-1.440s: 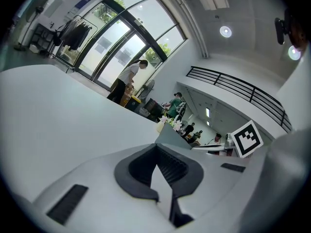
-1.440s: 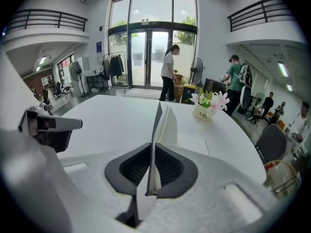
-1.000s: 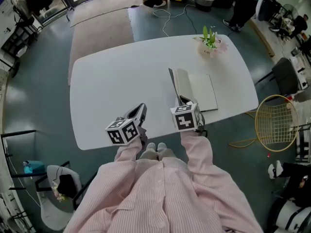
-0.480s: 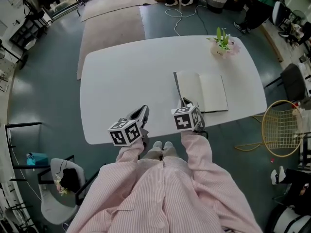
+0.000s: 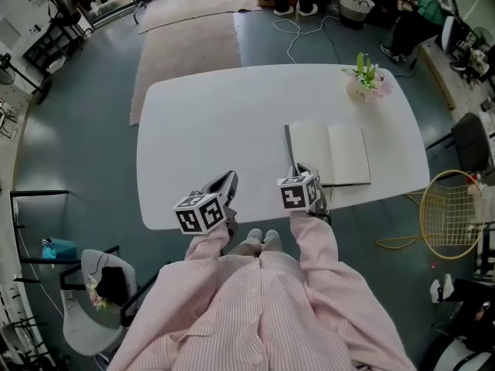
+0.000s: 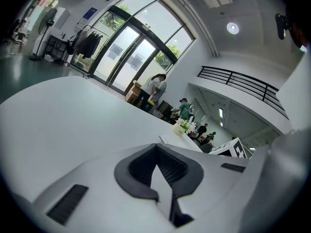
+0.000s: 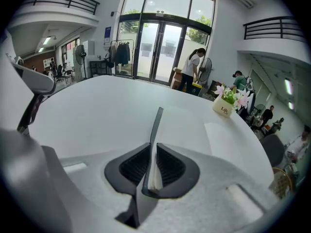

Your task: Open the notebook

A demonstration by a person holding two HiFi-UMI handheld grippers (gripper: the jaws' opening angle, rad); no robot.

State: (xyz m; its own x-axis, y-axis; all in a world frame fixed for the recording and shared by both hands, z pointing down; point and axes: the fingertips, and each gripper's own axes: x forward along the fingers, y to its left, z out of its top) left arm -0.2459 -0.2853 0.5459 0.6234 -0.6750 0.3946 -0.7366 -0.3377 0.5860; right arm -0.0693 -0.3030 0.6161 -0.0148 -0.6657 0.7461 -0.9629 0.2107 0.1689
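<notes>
Right claw: clamped on the thin dark grey cover and some pages, held upright.
Notebook: the white-paged notebook is laid open on the white oval surface, by its near edge.
Left claw: pressed together, nothing held.

Floor: grey-green, glossy.
Rug: pale, beyond the table (white, rounded corners).
Doors: tall glass, daylight behind.
Balcony: dark railing overhead.
Chair: dark, right side.
</notes>
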